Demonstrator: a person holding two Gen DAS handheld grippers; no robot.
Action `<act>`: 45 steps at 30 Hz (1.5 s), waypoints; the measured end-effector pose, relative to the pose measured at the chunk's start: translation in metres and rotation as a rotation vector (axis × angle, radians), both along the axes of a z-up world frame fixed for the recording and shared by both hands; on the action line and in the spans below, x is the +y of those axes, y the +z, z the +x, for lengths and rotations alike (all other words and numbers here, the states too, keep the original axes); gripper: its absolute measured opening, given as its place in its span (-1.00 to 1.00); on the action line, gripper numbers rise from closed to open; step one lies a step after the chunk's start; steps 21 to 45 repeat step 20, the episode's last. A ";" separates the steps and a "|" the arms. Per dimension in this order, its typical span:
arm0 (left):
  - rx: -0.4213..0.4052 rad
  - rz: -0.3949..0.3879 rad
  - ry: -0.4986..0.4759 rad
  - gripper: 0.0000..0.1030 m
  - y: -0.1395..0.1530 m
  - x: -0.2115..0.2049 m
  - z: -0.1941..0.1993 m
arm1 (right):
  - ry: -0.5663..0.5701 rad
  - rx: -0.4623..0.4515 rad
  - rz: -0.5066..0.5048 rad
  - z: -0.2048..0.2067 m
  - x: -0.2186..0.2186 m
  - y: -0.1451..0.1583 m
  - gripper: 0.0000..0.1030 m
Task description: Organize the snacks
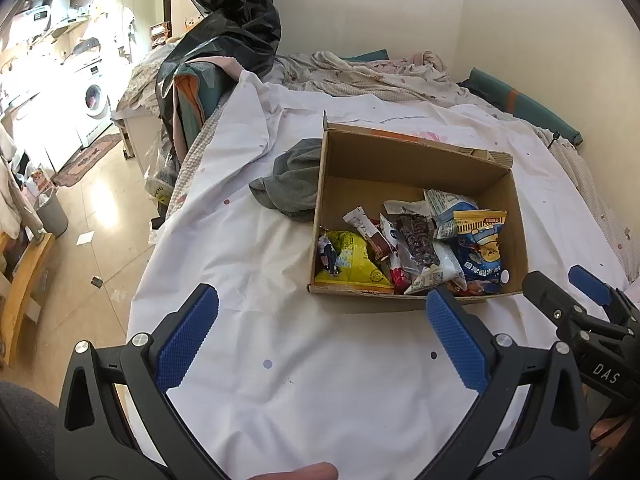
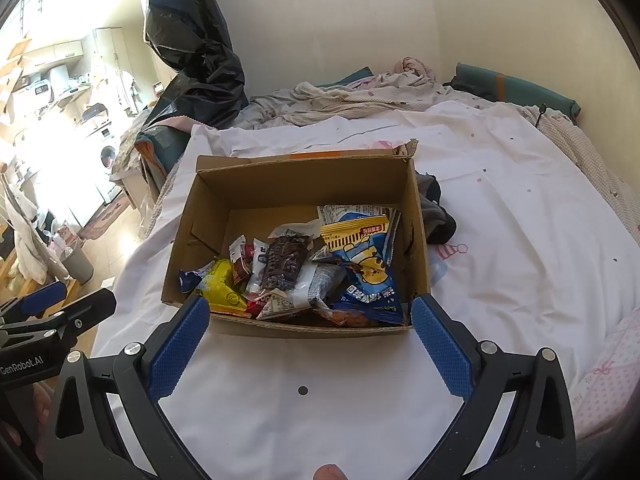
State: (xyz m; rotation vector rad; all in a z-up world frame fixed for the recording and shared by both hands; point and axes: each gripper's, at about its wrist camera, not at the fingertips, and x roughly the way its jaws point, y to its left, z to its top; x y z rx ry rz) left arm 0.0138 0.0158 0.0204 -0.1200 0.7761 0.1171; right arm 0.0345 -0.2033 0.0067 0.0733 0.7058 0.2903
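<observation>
Left tool (image 1: 322, 312): fingers spread wide, nothing between the blue pads (image 1: 186, 336); it hangs over the white bed sheet (image 1: 280, 380), short of the near wall of the cardboard box (image 1: 400, 168). Right tool (image 2: 310, 322): likewise agape and empty, its two pad tips level with the box's (image 2: 304, 180) near corners, though contact cannot be confirmed. Each tool appears at the edge of the other's view.

The box sits open-topped on the bed, on the sheet. All visible snacks lie inside, heaped toward the near wall:
- yellow snack packet (image 1: 352, 260) at the left end;
- clear packet of dark dried fruit (image 1: 418, 236) in the middle, lying over other wrappers;
- blue packet with a cartoon bear (image 2: 366, 276) at the right end, partly over a white printed packet (image 2: 352, 212);
- small red-and-white wrappers (image 1: 368, 228) between the yellow and the clear packets.

The far half of the box floor is bare. A grey garment (image 1: 292, 184) lies crumpled on the sheet, touching the box's outer side wall. Black plastic sheeting (image 2: 192, 48) stands at the bed's far left corner.
</observation>
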 end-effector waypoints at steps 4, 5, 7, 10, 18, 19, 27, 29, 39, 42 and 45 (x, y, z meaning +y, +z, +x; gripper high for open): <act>0.004 0.001 -0.001 0.99 0.000 -0.001 0.001 | -0.004 -0.001 0.001 0.000 -0.001 0.000 1.00; 0.005 0.001 0.000 0.99 0.000 -0.001 0.000 | -0.004 0.000 0.002 0.000 -0.001 0.000 1.00; 0.007 0.000 0.000 0.99 -0.001 -0.001 0.001 | -0.004 0.000 0.001 0.000 -0.001 0.000 1.00; 0.009 -0.004 0.002 0.99 -0.001 -0.001 0.000 | -0.004 0.000 0.000 0.000 -0.001 0.000 1.00; 0.022 -0.015 0.004 0.99 -0.003 -0.001 0.003 | -0.005 0.000 0.000 0.000 -0.001 0.000 1.00; 0.021 -0.017 0.003 0.99 -0.004 -0.001 0.003 | -0.005 0.000 0.000 0.000 -0.001 0.000 1.00; 0.022 -0.016 0.003 0.99 -0.004 0.000 0.003 | -0.006 0.001 0.002 0.000 -0.001 0.000 1.00; 0.022 -0.016 0.003 0.99 -0.004 0.000 0.003 | -0.006 0.001 0.002 0.000 -0.001 0.000 1.00; 0.022 -0.016 0.003 0.99 -0.004 0.000 0.003 | -0.006 0.001 0.002 0.000 -0.001 0.000 1.00; 0.022 -0.016 0.003 0.99 -0.004 0.000 0.003 | -0.006 0.001 0.002 0.000 -0.001 0.000 1.00; 0.022 -0.016 0.003 0.99 -0.004 0.000 0.003 | -0.006 0.001 0.002 0.000 -0.001 0.000 1.00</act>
